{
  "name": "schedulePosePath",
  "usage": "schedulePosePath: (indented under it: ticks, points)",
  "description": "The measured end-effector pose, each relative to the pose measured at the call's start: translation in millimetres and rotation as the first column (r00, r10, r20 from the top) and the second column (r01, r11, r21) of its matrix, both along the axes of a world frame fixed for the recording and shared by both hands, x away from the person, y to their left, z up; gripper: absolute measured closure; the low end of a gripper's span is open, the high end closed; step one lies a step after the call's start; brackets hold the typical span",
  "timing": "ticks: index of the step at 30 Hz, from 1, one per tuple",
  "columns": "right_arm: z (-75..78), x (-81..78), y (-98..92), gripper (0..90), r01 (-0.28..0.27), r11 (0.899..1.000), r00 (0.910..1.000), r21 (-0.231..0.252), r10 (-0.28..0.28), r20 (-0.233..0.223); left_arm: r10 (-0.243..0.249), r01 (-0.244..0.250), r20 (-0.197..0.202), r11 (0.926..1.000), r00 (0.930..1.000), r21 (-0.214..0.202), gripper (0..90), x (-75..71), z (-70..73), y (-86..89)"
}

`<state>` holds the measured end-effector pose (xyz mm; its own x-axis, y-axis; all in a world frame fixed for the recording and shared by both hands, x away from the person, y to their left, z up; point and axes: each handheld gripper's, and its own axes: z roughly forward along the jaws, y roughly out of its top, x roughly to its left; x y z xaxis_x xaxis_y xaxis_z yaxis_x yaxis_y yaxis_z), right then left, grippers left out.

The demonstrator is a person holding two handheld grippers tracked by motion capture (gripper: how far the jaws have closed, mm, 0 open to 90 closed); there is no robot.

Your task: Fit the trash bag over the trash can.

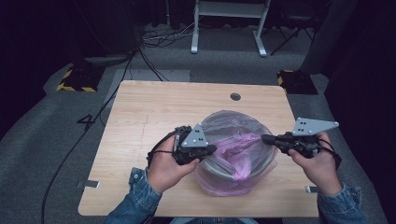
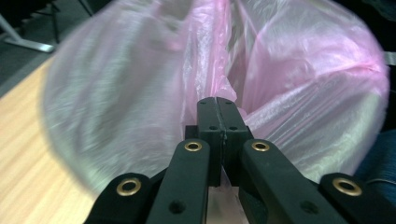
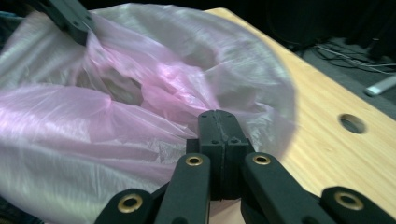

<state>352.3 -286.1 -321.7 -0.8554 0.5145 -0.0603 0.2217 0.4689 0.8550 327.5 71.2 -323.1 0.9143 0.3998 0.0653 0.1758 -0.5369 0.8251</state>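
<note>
Pink bag (image 1: pixel 236 149) lines the grey bin (image 1: pixel 219 169).

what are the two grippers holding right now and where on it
Both hold the pink plastic bag that lines a round bin. The left gripper pinches the film at the bag's left edge, the right gripper at its right edge, each shut on it.

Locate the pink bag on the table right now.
High view: the pink bag sits over a round bin at the table's near-centre edge, between the left claw and right claw, each pinching its film.
</note>
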Motion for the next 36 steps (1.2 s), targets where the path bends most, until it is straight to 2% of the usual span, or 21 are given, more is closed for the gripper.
schedulePosePath:
  ticks: [5, 6, 9, 10, 11, 12, 13, 14, 15, 17, 19, 20, 21, 22, 23, 24, 25, 27, 32, 34, 36]
  points:
    - [-0.2, 4.4, -16.7, 90.0, 0.030, 0.999, 0.9995, 0.026, -0.030, 0.009, 0.069, -0.068, 0.037, 0.9969, 0.9969, -0.040, 90.0, 8.5, 3.6, 22.6]
    - [-0.2, 4.4, -16.7, 90.0, 0.030, 0.999, 0.9995, 0.026, -0.030, 0.009, 0.069, -0.068, 0.037, 0.9969, 0.9969, -0.040, 90.0, 8.5, 3.6, 22.6]
    - [-0.6, 6.1, -18.6, 88.2, 0.006, 0.999, 0.9998, 0.042, -0.007, 0.020, 0.091, -0.088, 0.030, 0.9918, 0.9954, -0.092, 90.0, 15.2, 2.0, 31.6]
    - [-1.0, 8.2, -18.5, 68.1, -0.006, 0.999, 0.9995, 0.050, 0.004, 0.031, 0.096, -0.092, 0.024, 0.9890, 0.9951, -0.116, 84.0, 18.3, 0.7, 34.2]
    - [-1.0, 8.2, -18.5, 68.1, -0.006, 0.999, 0.9995, 0.050, 0.004, 0.031, 0.094, -0.090, 0.016, 0.9832, 0.9955, -0.159, 84.0, 22.0, -1.1, 37.0]
    - [-1.1, 10.4, -19.6, 52.4, -0.037, 0.993, 0.9990, 0.114, 0.034, 0.030, 0.096, -0.092, 0.007, 0.9712, 0.9954, -0.220, 61.2, 26.2, -2.8, 41.7]
    - [-1.1, 10.4, -19.6, 52.4, -0.037, 0.993, 0.9990, 0.114, 0.034, 0.030, 0.096, -0.092, 0.007, 0.9712, 0.9954, -0.220, 54.0, 26.2, -2.8, 41.7]
    - [-0.7, 10.7, -21.7, 45.4, -0.027, 0.989, 0.9992, 0.145, 0.023, 0.032, 0.098, -0.094, 0.002, 0.9636, 0.9952, -0.250, 54.0, 27.5, -3.3, 45.5]
    - [0.0, 10.9, -25.2, 39.2, -0.001, 0.986, 0.9993, 0.167, -0.005, 0.038, 0.101, -0.095, 0.011, 0.9616, 0.9948, -0.257, 50.0, 27.6, -3.1, 48.1]
    - [0.3, 12.7, -34.0, 35.1, 0.038, 0.980, 0.9983, 0.194, -0.046, 0.036, 0.119, -0.112, 0.013, 0.9605, 0.9928, -0.255, 38.8, 26.3, -3.1, 51.1]
    - [-2.2, 16.0, -35.4, 40.5, 0.066, 0.981, 0.9976, 0.183, -0.069, 0.009, 0.123, -0.123, -0.014, 0.9636, 0.9923, -0.238, 37.0, 26.4, -4.3, 51.9]
    - [-3.5, 17.4, -35.0, 47.6, 0.071, 0.983, 0.9975, 0.172, -0.070, -0.010, 0.135, -0.141, -0.043, 0.9723, 0.9899, -0.187, 36.1, 28.8, -6.7, 50.4]
    - [-5.3, 19.4, -33.9, 56.2, 0.066, 0.985, 0.9976, 0.160, -0.062, -0.030, 0.140, -0.146, -0.047, 0.9749, 0.9890, -0.168, 39.4, 29.4, -8.1, 49.2]
    - [-5.3, 19.4, -33.9, 56.2, 0.066, 0.985, 0.9976, 0.160, -0.062, -0.030, 0.140, -0.146, -0.047, 0.9749, 0.9890, -0.168, 50.6, 29.4, -8.1, 49.2]
    - [-6.5, 20.8, -32.6, 66.8, 0.063, 0.985, 0.9974, 0.159, -0.056, -0.045, 0.125, -0.131, -0.053, 0.9792, 0.9908, -0.155, 50.6, 30.5, -9.2, 48.9]
    - [-7.1, 22.3, -31.1, 76.4, 0.047, 0.986, 0.9977, 0.159, -0.039, -0.055, 0.113, -0.122, -0.063, 0.9787, 0.9917, -0.165, 63.1, 31.3, -9.3, 49.0]
    - [-6.2, 24.2, -28.9, 87.9, 0.035, 0.987, 0.9980, 0.159, -0.026, -0.058, 0.109, -0.120, -0.072, 0.9791, 0.9914, -0.164, 83.6, 34.2, -8.1, 50.0]
    - [-4.4, 27.0, -27.5, 90.0, 0.055, 0.987, 0.9976, 0.150, -0.048, -0.049, 0.130, -0.140, -0.067, 0.9761, 0.9892, -0.167, 89.0, 39.1, -7.2, 51.7]
    - [-6.2, 40.2, -27.2, 90.0, 0.094, 0.986, 0.9951, 0.137, -0.089, -0.044, 0.176, -0.185, -0.070, 0.9708, 0.9819, -0.153, 89.8, 56.0, -11.5, 55.5]
    - [-16.2, 54.5, -26.8, 90.0, 0.119, 0.984, 0.9912, 0.135, -0.109, -0.075, 0.182, -0.197, -0.101, 0.9676, 0.9780, -0.159, 89.7, 65.5, -18.3, 55.5]
    - [-20.7, 59.5, -26.4, 90.0, 0.122, 0.983, 0.9898, 0.137, -0.111, -0.090, 0.182, -0.201, -0.131, 0.9676, 0.9746, -0.153, 89.6, 74.0, -26.3, 54.2]
